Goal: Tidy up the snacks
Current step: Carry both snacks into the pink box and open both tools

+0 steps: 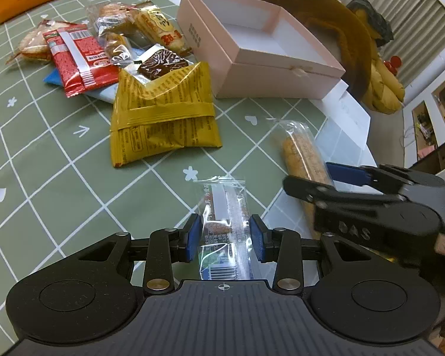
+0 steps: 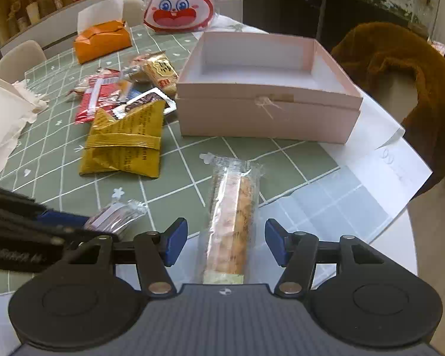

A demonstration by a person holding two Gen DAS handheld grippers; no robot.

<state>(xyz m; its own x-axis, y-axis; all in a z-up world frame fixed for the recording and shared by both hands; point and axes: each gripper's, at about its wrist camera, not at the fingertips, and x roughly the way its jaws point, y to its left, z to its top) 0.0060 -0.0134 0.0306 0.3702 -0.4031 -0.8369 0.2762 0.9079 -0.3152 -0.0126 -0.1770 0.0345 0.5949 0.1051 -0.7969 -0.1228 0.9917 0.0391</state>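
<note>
A counter (image 2: 252, 154) covered with a green grid-patterned cloth is seen, with chairs and shelving behind. Nearest, two gripper-held positions are occupied: the left gripper (image 1: 225, 238) has its fingers closed on one clear-wrapped snack bar (image 1: 224, 219), while the right gripper (image 2: 226, 241) stands with fingers apart around one long biscuit stick (image 2: 233, 222) lying on the counter, untouched by the pads. Farther on, one yellow packet (image 2: 124, 145) is seen before a pile of assorted snacks (image 2: 127, 86). One pink box (image 2: 267, 95) stands open and empty. Beyond lie one orange bag (image 2: 102, 40) and one rabbit-faced bag (image 2: 178, 3).
</note>
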